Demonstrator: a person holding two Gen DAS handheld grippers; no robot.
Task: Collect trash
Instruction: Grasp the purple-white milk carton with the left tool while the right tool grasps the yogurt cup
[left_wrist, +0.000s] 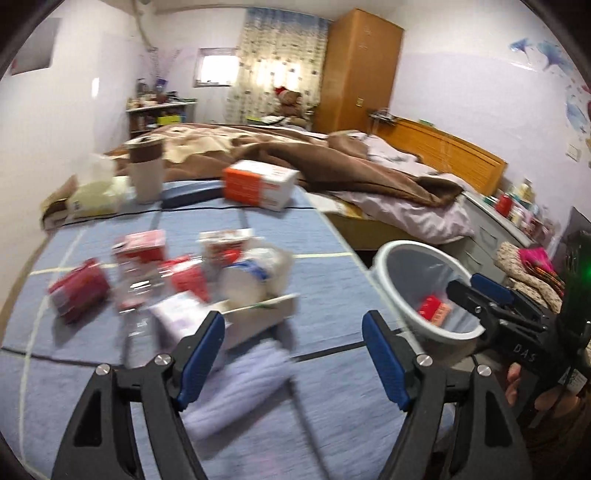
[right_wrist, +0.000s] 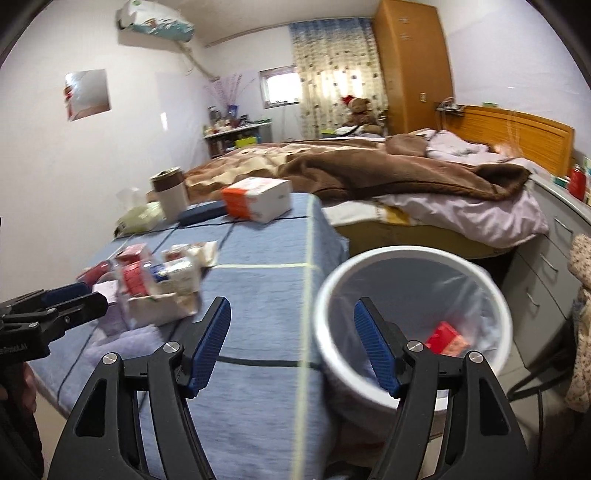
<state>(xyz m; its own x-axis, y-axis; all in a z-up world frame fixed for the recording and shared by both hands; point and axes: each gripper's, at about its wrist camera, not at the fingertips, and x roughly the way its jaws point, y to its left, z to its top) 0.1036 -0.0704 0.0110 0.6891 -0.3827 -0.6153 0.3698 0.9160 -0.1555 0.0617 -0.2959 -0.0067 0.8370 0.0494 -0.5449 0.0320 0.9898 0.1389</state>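
Blue table (left_wrist: 332, 387), both tongs (left_wrist: 293, 332) parted.

White bin (right_wrist: 406, 266), red carton (right_wrist: 445, 338) inside

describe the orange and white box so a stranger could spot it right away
Start at the blue cloth in front of the bed. At its far end, right of the tall cup, lies the box. It is the biggest carton there, white with an orange end, apart from the red litter pile.

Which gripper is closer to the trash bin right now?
Right. The right gripper hangs at the bin rim, one finger over its mouth. The left gripper is over the blue table, beside the trash pile.
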